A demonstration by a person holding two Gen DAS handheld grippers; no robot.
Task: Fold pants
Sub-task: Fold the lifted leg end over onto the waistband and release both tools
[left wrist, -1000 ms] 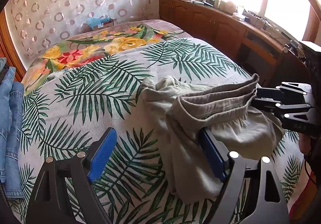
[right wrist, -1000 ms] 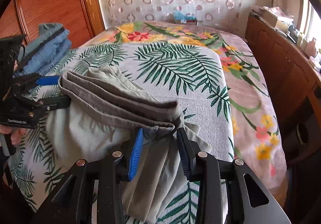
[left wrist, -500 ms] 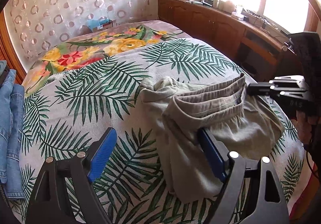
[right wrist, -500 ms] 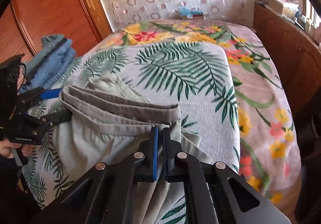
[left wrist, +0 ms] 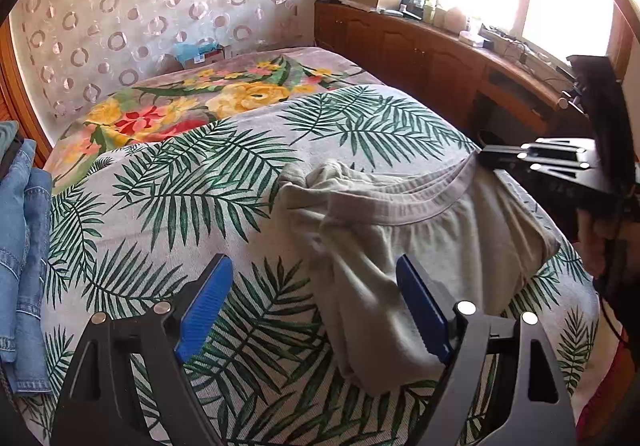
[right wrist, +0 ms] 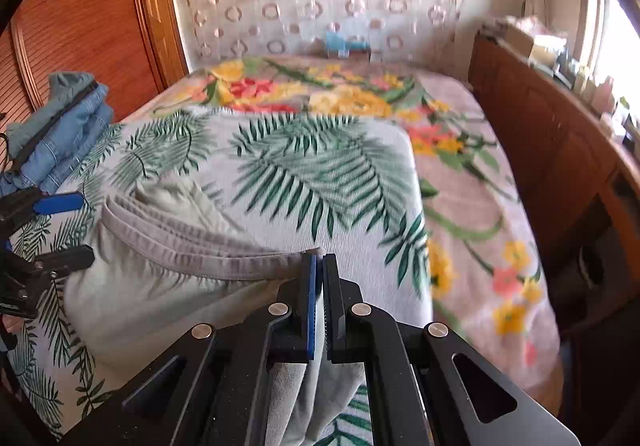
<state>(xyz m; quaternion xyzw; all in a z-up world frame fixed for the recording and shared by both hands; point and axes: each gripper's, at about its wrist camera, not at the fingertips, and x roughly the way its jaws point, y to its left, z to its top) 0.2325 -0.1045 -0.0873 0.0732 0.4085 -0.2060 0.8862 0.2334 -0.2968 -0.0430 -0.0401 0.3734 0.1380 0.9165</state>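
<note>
From the left wrist view, the left tool (left wrist: 312,310) stands wide and released over the palm-leaf bedspread (left wrist: 192,190), grasping nothing; its right blue pad lies against a hanging fold of the grey pants (left wrist: 420,246) without pressing it. The pants sit crumpled on the near right part of the bed, waistband (left wrist: 416,202) stretched toward the right tool (left wrist: 486,158), which pinches its far end. A stack of folded jeans (left wrist: 22,246) lies at the bed's left edge.

From the right wrist view, the right tool (right wrist: 319,266) is clenched on the waistband's (right wrist: 208,252) end, its jaws having just closed on the cloth. The left tool (right wrist: 68,228) waits gaping at the other end of the waistband, one pad on either side.

To do this step well, I judge the left tool should clench the free waistband corner as squarely, taking all layers, then both draw it taut so the legs hang even before laying the pants flat.
</note>
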